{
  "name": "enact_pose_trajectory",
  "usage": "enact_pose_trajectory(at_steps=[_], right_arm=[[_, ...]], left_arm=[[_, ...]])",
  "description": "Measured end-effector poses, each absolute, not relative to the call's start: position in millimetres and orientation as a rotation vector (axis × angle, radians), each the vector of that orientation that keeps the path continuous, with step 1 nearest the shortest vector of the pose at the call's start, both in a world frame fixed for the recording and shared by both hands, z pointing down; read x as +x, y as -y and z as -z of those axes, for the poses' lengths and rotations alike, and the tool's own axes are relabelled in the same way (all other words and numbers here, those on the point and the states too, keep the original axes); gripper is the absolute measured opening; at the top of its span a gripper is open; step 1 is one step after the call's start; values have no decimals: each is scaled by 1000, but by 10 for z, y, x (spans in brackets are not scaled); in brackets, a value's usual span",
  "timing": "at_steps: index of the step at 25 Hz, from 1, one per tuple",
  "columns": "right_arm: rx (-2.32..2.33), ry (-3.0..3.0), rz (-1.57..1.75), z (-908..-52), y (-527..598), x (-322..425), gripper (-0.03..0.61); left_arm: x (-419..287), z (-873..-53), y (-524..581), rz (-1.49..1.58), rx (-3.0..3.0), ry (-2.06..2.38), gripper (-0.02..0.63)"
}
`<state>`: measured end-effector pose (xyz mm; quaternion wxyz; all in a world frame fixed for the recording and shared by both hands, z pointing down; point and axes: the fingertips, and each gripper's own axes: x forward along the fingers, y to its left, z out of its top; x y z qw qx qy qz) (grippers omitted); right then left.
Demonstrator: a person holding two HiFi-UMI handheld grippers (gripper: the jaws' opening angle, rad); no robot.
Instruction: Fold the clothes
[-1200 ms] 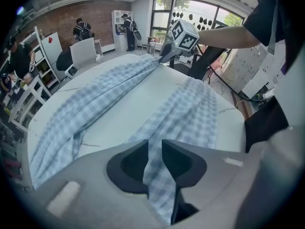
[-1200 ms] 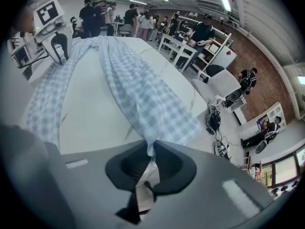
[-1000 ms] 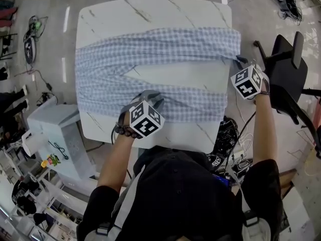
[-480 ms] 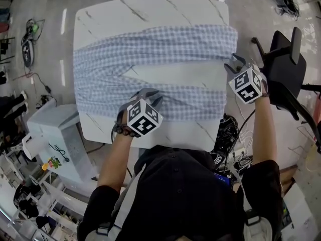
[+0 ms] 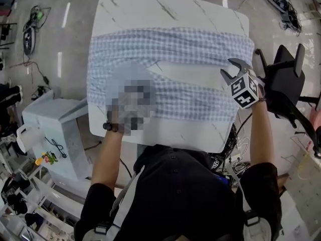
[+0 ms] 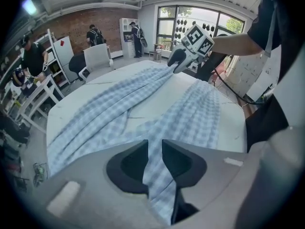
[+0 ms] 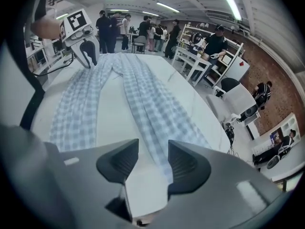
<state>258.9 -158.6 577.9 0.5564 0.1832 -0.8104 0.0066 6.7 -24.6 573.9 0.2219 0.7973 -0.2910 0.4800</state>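
Over the white table [image 5: 200,9], the checked garment [image 5: 175,44] has come free of the right gripper [image 5: 229,69], whose jaws have just been opening and stand apart on nothing, and lies spread full-length, no fold made, while the left gripper [image 6: 155,147] pinches its near strip.

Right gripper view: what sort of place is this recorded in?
Probably a shared workshop or lab: a brick wall, white shelving racks, and a group of people standing beyond the marble-look table with the checked garment.
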Motion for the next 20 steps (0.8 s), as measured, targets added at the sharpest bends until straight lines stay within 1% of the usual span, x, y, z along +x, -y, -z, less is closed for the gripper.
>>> enact_pose_trajectory(at_steps=[5,14,17,20], right_arm=[[425,1926,-14,-5716,1553,1785,189],[399,1976,7,-5650,1484,146,184],[369,1989,21,-5625,1471,-329,184],[345,1991,17,-5602,1526,-635,183]], left_arm=[[-699,-5579,259,-1286,2203,861,98],[-2248,-5588,150,-1297,2150,912,98],[-2593,-5625,237,-1300,2160,915,98],[-2783,-5627,443,-1307,2192,913,98]])
